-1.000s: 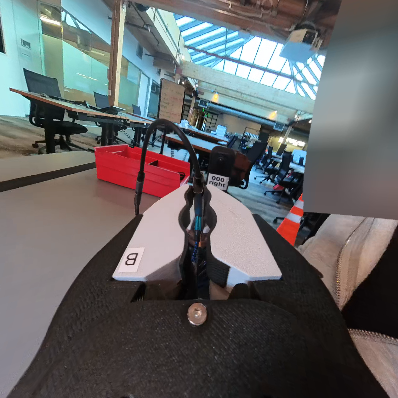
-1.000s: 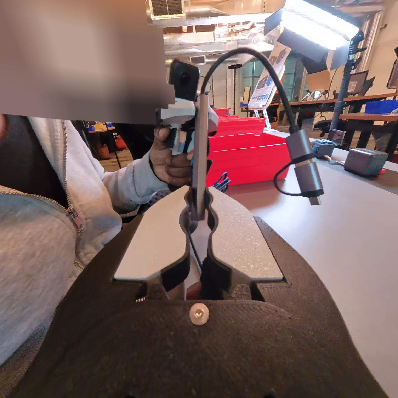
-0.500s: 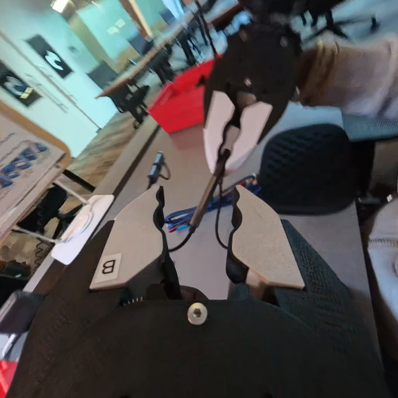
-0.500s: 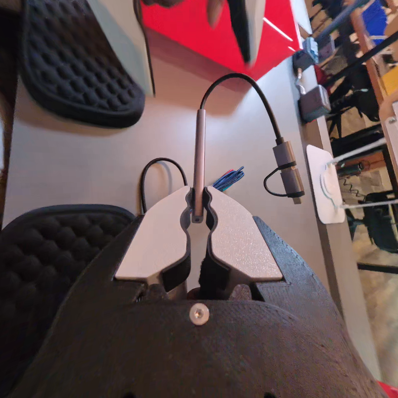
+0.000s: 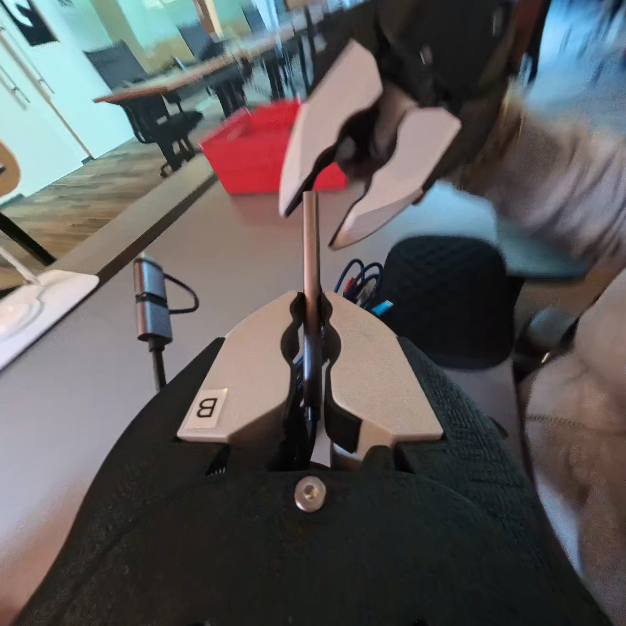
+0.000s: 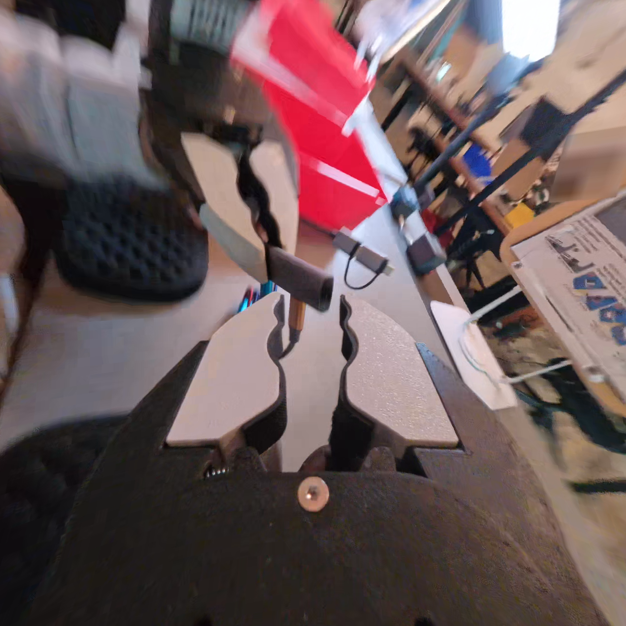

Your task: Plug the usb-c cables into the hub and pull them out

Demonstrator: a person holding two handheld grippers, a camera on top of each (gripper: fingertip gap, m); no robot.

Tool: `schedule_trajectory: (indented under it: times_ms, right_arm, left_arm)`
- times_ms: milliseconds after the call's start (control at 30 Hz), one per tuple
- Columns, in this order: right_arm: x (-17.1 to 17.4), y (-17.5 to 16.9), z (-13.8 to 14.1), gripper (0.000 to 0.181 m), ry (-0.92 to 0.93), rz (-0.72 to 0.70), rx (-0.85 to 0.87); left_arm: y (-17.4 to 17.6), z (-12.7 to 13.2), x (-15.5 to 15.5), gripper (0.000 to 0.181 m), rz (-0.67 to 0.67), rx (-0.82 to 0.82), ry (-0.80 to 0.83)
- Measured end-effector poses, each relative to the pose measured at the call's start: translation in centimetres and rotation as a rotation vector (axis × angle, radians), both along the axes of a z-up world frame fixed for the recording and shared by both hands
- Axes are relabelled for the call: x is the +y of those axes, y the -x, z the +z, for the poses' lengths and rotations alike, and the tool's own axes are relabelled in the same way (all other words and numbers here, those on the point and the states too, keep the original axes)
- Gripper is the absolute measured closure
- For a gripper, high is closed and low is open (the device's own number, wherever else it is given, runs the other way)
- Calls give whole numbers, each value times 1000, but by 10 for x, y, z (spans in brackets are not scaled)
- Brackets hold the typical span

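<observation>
left wrist view: left hand-held gripper pinches the hub edge-on above the desk; right hand-held gripper spread at the hub's far tip. cables bundled just behind the hub.

right wrist view: right hand-held gripper spread, empty; hub just ahead, gold plug beneath. blurred. risk, as i judge: thin grip lets the hub twist; the open fingers knock it.
</observation>
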State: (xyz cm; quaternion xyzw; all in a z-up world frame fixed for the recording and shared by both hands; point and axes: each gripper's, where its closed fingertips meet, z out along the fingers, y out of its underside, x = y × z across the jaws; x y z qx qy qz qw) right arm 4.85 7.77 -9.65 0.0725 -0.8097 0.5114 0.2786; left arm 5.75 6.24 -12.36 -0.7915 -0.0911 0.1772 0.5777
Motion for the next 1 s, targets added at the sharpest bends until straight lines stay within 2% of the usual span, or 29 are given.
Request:
schedule_trajectory:
  times_ms: [67,133,200,267,333,433,500,667,800,867,900,1000]
  right_arm:
    - [3,-1,23,142,308,58,-174]
    - [5,-4,34,138,567,164,-390]
    - [5,-2,27,135,662,218,-539]
    - [3,3,14,139,633,210,-589]
    - [1,6,4,144,567,191,-597]
    - [-8,-3,-5,156,466,237,-609]
    - [-13,-8,-13,173,395,250,-591]
    - [-14,-14,-20,174,294,236,-525]
    - [-19,-19,-36,174,145,201,-516]
    - [-22,-19,-40,174,100,193,-516]
    - [-24,-20,-41,174,83,199,-520]
    - [-27,-15,-38,174,81,187,-479]
  left_arm:
    - [4,16,-8,172,0,-130,-256]
    - [6,26,-13,172,-9,-240,-474]
    - [8,24,-15,173,-11,-343,-603]
    - [5,21,-14,173,-28,-402,-672]
    - [1,19,-13,173,-46,-404,-661]
    - [-6,11,-7,173,-88,-414,-600]
    - [-9,9,-4,173,-110,-430,-599]
    - [-15,1,-5,172,-161,-459,-524]
    - [-9,1,-10,155,-97,-341,-437]
    - [-11,-10,-9,157,-89,-279,-308]
    - [-13,-13,-7,167,-101,-255,-269]
    - [-10,-11,-9,171,-85,-281,-311]
